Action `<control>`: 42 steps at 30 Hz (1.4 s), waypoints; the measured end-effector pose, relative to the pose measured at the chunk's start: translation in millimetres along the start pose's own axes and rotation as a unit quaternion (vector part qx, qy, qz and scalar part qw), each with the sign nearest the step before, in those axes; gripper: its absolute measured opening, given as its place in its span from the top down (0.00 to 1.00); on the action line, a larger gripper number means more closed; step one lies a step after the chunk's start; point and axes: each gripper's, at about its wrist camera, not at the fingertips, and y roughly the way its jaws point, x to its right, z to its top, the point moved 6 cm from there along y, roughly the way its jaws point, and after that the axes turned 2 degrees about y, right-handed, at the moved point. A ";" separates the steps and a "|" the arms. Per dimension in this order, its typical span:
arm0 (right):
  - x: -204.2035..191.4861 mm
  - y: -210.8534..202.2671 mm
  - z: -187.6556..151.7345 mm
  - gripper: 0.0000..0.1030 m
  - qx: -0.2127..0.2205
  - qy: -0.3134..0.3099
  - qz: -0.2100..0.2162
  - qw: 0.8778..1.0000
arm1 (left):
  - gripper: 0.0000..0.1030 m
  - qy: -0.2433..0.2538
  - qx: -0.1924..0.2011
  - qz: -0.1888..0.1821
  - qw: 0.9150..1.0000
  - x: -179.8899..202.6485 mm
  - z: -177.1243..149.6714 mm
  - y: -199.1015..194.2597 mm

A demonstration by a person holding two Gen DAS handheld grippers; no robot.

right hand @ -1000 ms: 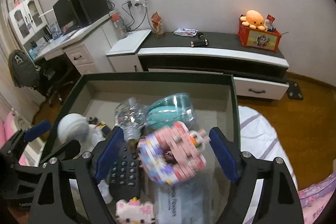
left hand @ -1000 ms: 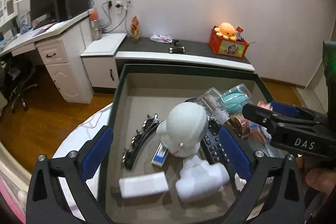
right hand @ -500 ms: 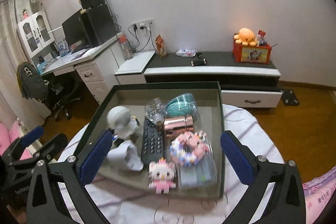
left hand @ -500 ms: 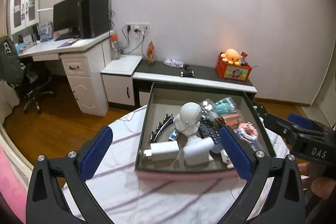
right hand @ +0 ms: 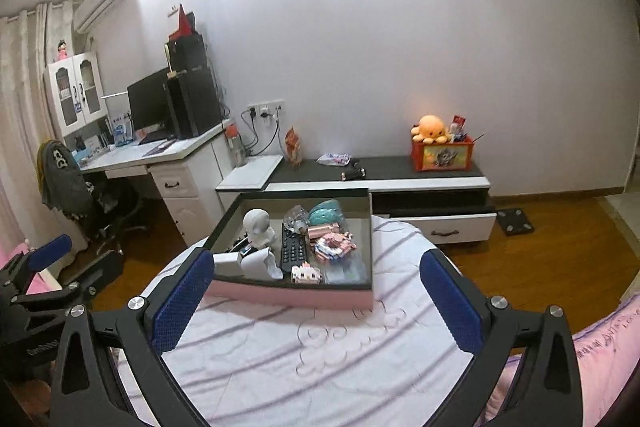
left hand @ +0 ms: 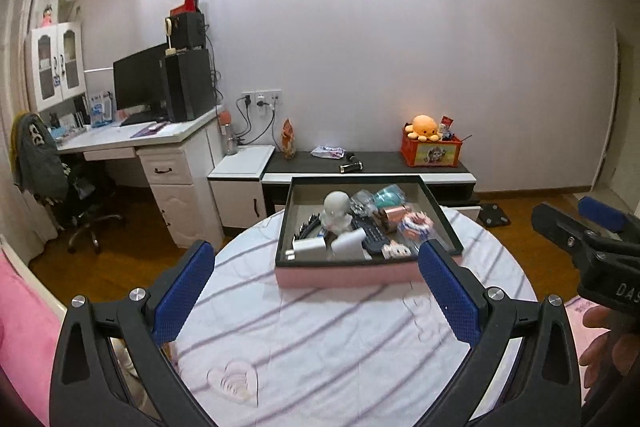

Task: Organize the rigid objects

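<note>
Hovering over the round table, both tongs spread wide and empty.

Left wrist view: the left tongs (left hand: 316, 291) fill the lower frame, their blue pads (left hand: 182, 291) far apart with nothing between them; the table (left hand: 320, 347), under a striped cloth, carries a box (left hand: 360, 275) at frame centre with pink sides and a dark rim, holding a white figure (left hand: 337, 210), a remote (left hand: 370, 239), a white charger (left hand: 309, 249) and a pink block toy (left hand: 416, 227); the right tongs (left hand: 576, 227) show at the right edge. Right wrist view: the right tongs (right hand: 316, 291) gape open low in the frame, gripping nothing; the box (right hand: 296, 293) sits just left of centre on the table (right hand: 320, 355), with the figure (right hand: 258, 227) at its left, the remote (right hand: 292, 249) in the middle and the block toy (right hand: 334, 247) to the right; the left tongs (right hand: 60, 267) appear at the left edge.
</note>
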 end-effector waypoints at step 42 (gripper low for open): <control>-23.7 -80.6 -52.1 0.00 0.018 -0.031 -0.004 0.999 | 0.00 -0.043 0.017 0.030 0.998 -17.6 -48.9 -98.2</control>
